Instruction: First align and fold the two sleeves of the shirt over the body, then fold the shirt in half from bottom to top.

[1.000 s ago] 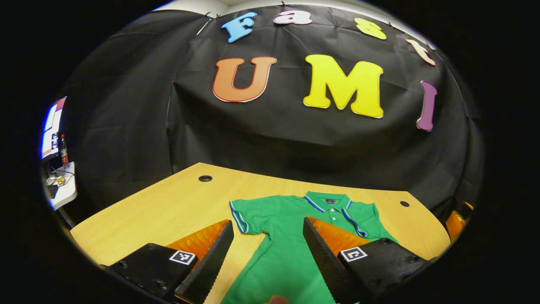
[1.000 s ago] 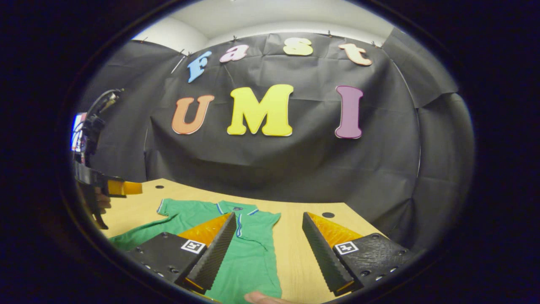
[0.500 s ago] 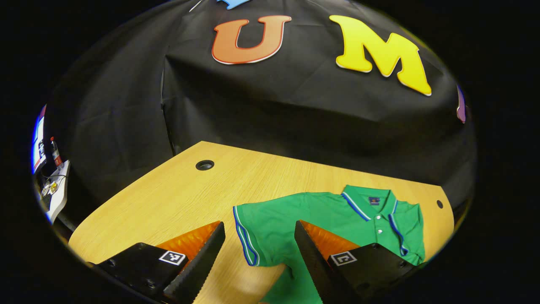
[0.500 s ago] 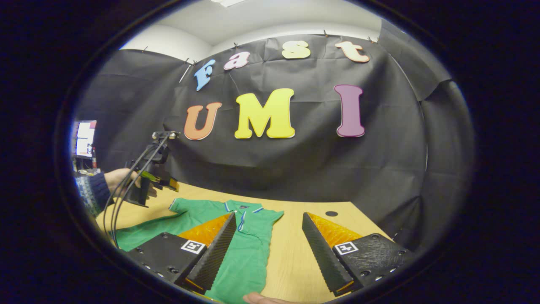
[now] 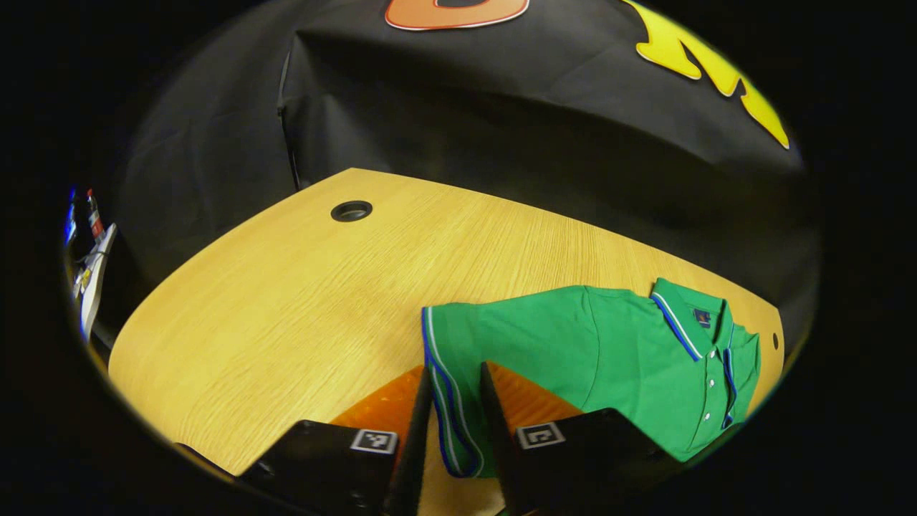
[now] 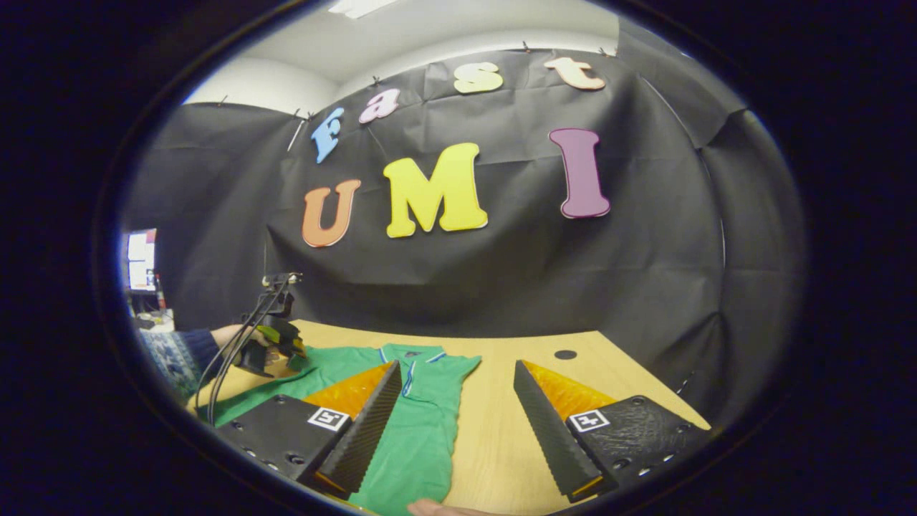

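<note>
A green polo shirt (image 5: pixel 609 344) with blue-and-white trim lies flat on the wooden table (image 5: pixel 286 301), collar toward the far side. My left gripper (image 5: pixel 455 367) is down at the shirt's left sleeve, and its jaws stand astride the striped cuff (image 5: pixel 448 408) with a narrow gap still between them. In the right gripper view, the left gripper (image 6: pixel 276 344) sits on that sleeve, held by a hand in a patterned sleeve. My right gripper (image 6: pixel 455 373) hovers open above the shirt's (image 6: pixel 423 430) right side and the bare table (image 6: pixel 501 430), holding nothing.
The table has a cable hole at the far left (image 5: pixel 351 211) and another at the far right (image 6: pixel 565 354). The black cloth wall rises just behind the table. A side desk with a monitor (image 6: pixel 140 258) stands off to the left. A fingertip (image 6: pixel 430 509) shows at the bottom edge.
My left gripper has moved left and down to the left sleeve, and its jaws have narrowed around the cuff. The right gripper has stayed open and nearly still.
</note>
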Tool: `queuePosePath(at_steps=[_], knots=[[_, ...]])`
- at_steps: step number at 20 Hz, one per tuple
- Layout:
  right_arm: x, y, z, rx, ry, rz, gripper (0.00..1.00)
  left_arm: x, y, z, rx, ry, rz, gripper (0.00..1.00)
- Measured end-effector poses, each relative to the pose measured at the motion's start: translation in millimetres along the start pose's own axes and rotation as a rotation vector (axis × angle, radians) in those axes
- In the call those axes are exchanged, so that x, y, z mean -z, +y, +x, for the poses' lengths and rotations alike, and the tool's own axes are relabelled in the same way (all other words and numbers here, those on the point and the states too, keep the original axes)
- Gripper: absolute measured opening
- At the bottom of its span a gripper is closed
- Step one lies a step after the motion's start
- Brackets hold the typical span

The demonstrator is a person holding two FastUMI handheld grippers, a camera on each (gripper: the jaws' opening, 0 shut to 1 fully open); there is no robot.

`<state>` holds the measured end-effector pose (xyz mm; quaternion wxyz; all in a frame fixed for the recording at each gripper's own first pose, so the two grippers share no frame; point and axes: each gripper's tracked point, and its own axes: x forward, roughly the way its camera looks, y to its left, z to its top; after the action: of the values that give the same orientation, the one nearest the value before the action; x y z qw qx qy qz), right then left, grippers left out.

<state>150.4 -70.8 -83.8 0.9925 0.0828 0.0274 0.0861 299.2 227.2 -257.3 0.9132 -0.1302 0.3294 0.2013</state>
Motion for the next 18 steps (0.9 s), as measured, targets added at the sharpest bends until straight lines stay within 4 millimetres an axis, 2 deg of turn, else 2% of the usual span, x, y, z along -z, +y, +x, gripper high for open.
queuePosePath(at_steps=[2, 4, 5, 6, 7, 8, 9, 10, 11, 15, 18], knots=[[-0.7, -10.6, 1.1, 0.032, 0.006, 0.018, 0.96, -4.8, 2.7, 4.8, 0.027, -0.020, -0.043, 0.26], [-2.2, -16.6, 2.0, 0.050, 0.003, 0.051, 0.96, -4.6, 2.9, 3.6, 0.047, -0.009, -0.050, 0.11], [-3.7, -18.4, 3.4, 0.055, 0.002, 0.069, 0.91, -5.0, 2.3, 1.8, 0.048, -0.007, -0.037, 0.09], [-4.5, -22.5, 2.8, 0.066, 0.000, 0.084, 0.95, -8.1, -0.2, 0.7, 0.053, -0.012, -0.026, 0.07], [-5.0, -27.4, 4.1, 0.084, 0.001, 0.092, 0.91, -12.8, -0.6, -2.2, 0.046, -0.021, -0.009, 0.07], [-4.1, -32.5, 3.4, 0.104, 0.003, 0.095, 0.95, -17.5, -3.2, -4.2, 0.043, -0.032, 0.003, 0.07], [-3.4, -35.9, 4.9, 0.121, 0.007, 0.092, 0.96, -21.9, -7.9, -7.3, 0.044, -0.043, 0.016, 0.07], [-0.6, -36.7, 6.0, 0.133, 0.013, 0.084, 0.91, -25.9, -12.5, -10.6, 0.040, -0.055, 0.033, 0.07], [1.1, -36.3, 6.6, 0.137, 0.020, 0.073, 0.96, -29.9, -17.9, -13.6, 0.040, -0.065, 0.054, 0.07], [9.2, -21.3, 12.1, 0.104, 0.045, 0.012, 0.95, -36.4, -49.3, -25.0, 0.015, -0.088, 0.190, 0.07], [11.5, -17.1, 10.9, 0.100, 0.045, -0.049, 0.96, -33.9, -77.1, -30.3, -0.015, -0.113, 0.296, 0.07]])
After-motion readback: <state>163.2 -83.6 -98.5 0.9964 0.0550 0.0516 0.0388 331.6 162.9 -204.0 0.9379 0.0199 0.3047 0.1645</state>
